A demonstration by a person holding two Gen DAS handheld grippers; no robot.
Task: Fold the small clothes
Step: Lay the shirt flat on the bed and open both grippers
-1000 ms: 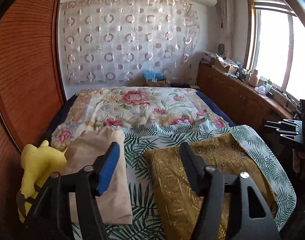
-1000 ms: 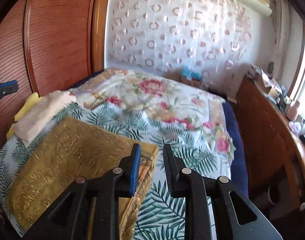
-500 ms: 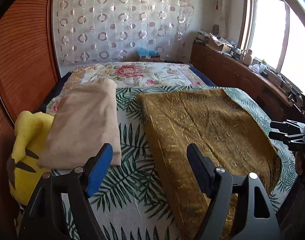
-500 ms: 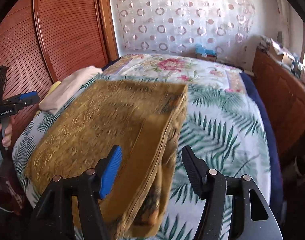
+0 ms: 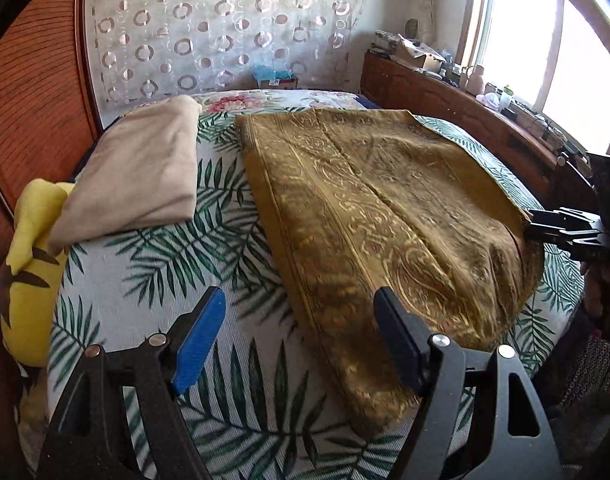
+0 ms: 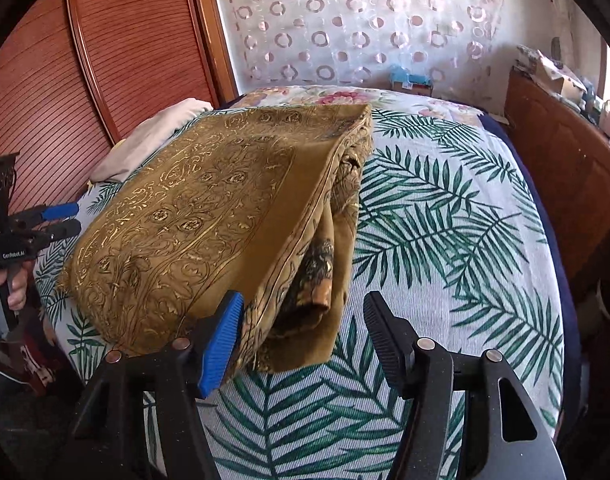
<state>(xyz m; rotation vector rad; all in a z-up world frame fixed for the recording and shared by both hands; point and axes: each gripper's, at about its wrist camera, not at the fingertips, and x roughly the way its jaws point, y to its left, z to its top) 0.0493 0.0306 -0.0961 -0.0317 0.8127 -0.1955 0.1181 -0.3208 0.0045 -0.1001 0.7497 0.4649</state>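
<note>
lay folded on the palm-leaf bedspread (image 5: 153, 280), the gold patterned garment (image 5: 385, 208), long axis running from the near edge toward the headboard end. showed layered open edges and a rust lining only from the right wrist. showed the beige folded cloth (image 5: 141, 176) and yellow plush (image 5: 29, 264) fully only from the left. spread wide and empty, left gripper (image 5: 301, 340); spread too, right gripper (image 6: 301, 340), near corner between its fingers, unpinched.

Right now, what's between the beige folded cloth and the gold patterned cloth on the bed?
Only a bare strip of the palm-leaf bedspread separates the beige folded cloth from the gold patterned cloth; they don't touch. The left wrist view shows it.
</note>
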